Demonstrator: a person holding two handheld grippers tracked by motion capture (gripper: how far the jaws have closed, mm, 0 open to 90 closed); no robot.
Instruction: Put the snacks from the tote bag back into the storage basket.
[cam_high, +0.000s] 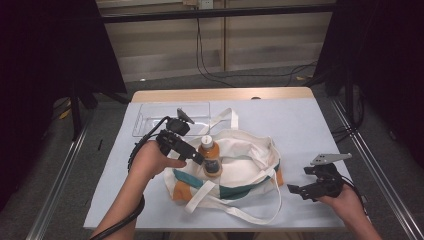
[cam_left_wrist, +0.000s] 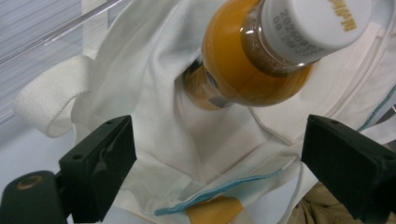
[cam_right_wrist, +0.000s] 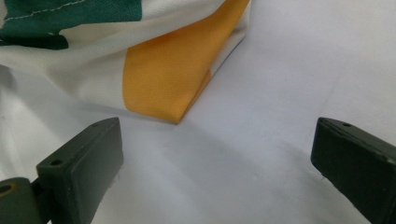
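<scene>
Worktop (cam_high: 310, 125), pale blue cover, wooden edge along the far side; clear plastic tray (cam_high: 150, 117) at the far left corner; black cables (cam_high: 210, 70) on the grey floor (cam_high: 165, 82) beyond; black curtains (cam_high: 45, 50) at both sides.

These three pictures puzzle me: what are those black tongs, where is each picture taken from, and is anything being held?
No robot here: a person holds a pair of hand-worked tongs in each hand. The high view looks down on the table. The other two come from small cameras riding on the tongs, looking along their black jaws. On the table lie a white cloth bag with green and orange patches and a clear tray. A bottle of orange drink with a white cap rests on the bag. The left tongs are beside the bottle, jaws apart, not gripping it. The right tongs are open over the bare table.
</scene>
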